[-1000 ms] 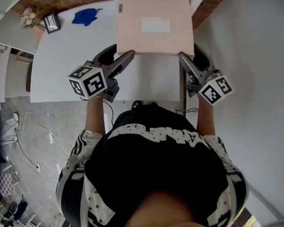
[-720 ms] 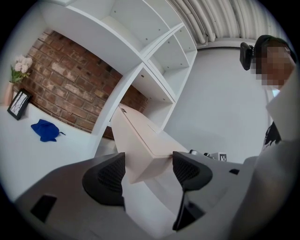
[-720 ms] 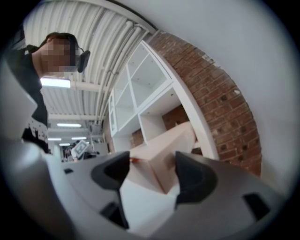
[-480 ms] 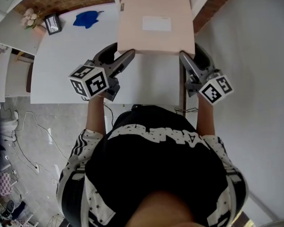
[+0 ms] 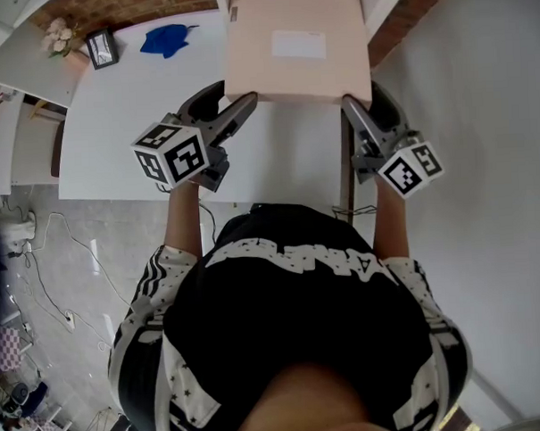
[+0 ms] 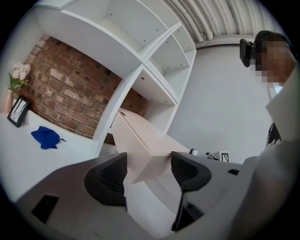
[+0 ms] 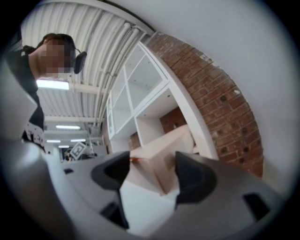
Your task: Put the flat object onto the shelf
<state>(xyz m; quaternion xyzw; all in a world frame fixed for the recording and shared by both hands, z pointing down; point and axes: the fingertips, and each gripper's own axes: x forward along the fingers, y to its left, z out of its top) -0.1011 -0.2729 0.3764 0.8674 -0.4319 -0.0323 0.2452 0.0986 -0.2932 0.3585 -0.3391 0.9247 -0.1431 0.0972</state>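
My left hand-held gripper [image 6: 149, 172], jaws just closing, and right hand-held gripper [image 7: 149, 171] clamped the flat cardboard box's [image 5: 294, 48] near corners.

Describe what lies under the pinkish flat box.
Under the flat box, the white table shows just below its near edge. Whatever lies beneath the rest of the box is covered by it.

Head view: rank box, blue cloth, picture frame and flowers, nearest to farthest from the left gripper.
1. Box: its near corner sits between the left gripper's jaws, which have just been closing.
2. Blue cloth: on the table, up-left.
3. Picture frame: farther left.
4. Flowers: far-left corner.
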